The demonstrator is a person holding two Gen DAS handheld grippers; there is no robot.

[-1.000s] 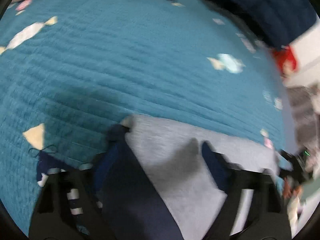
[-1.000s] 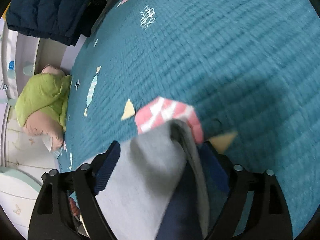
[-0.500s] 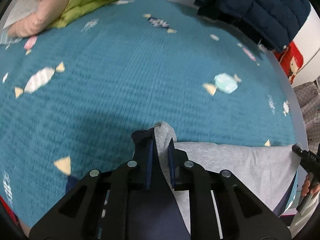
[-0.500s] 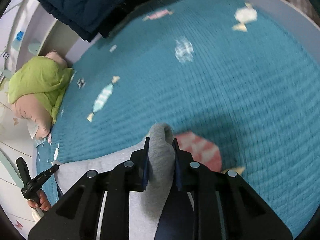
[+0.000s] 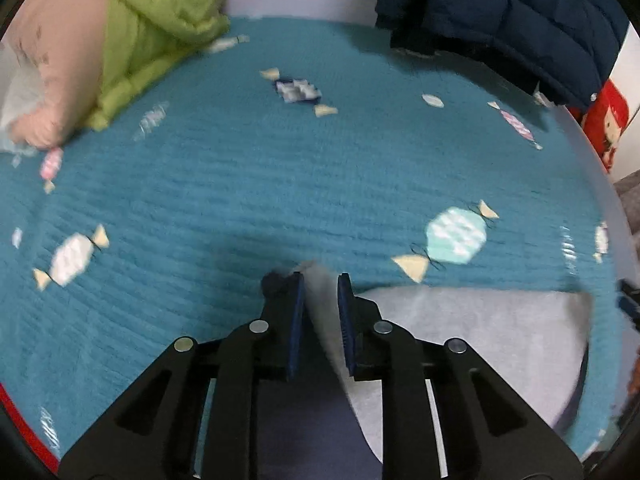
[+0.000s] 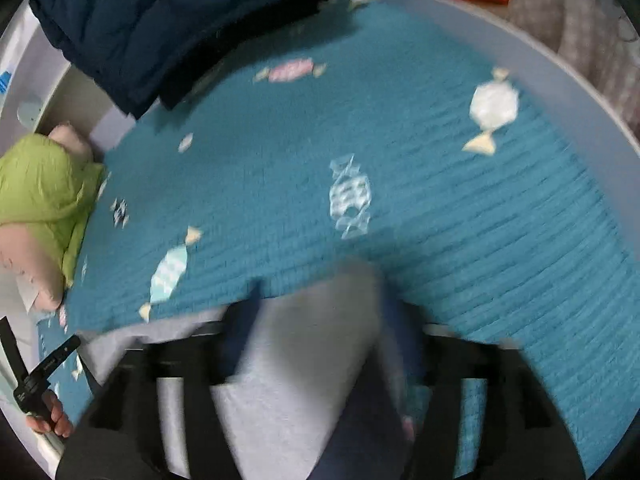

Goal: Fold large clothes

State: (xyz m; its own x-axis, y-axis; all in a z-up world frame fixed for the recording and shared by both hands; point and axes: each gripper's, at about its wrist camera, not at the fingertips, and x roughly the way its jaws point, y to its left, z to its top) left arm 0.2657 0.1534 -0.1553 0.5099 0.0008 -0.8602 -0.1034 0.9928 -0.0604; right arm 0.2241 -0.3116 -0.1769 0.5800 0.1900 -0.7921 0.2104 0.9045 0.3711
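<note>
Both hand-held grippers opening, previously clamped on grey garment.

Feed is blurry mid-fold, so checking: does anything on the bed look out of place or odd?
Nothing stands out. The grey garment lies on the teal blanket, a corner between each opening claw, left and right. Navy jacket and green bedding sit at the far edge.

teal ribbed bedspread with pastel candy print; pale grey garment; navy quilted jacket; lime-green bundle.
</note>
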